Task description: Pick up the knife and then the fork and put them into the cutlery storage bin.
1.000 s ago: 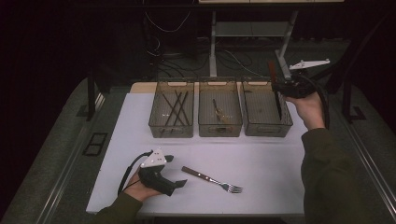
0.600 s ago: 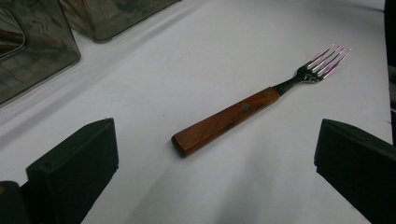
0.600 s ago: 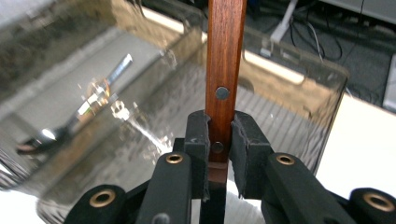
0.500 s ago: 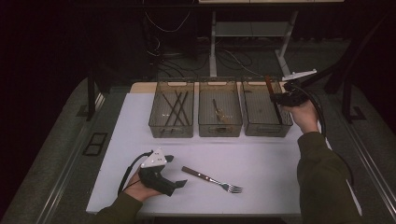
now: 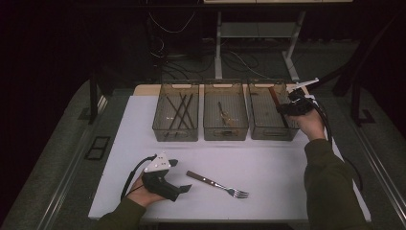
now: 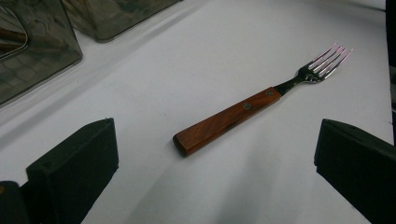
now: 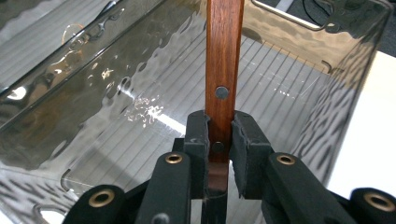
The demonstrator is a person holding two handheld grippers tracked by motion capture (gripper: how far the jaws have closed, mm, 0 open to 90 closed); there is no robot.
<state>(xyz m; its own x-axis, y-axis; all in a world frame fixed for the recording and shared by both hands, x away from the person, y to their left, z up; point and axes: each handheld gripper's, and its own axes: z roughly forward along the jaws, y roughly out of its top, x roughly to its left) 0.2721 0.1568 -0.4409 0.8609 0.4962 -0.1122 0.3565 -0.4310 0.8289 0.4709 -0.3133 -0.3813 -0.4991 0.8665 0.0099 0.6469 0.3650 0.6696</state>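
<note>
The right gripper (image 7: 219,140), fingers clamped on a wooden-handled utensil (image 7: 224,60), has been lowered into the right bin (image 5: 262,129); release is judged imminent. The left gripper (image 6: 215,154) is held open before the fork (image 6: 247,114).

I'm counting three clear bins in a row at the far side: left bin (image 5: 175,118), middle bin (image 5: 225,116), right bin (image 5: 268,120). I'm seeing one fork (image 5: 218,184) lying near me on the white mat (image 5: 268,167). I'm working two grippers, left gripper (image 5: 184,189) and right gripper (image 5: 281,109), and one wooden-handled utensil (image 7: 223,70) is sitting in my right one. The dark sticks (image 5: 179,109) in the left bin are too tangled to count.
</note>
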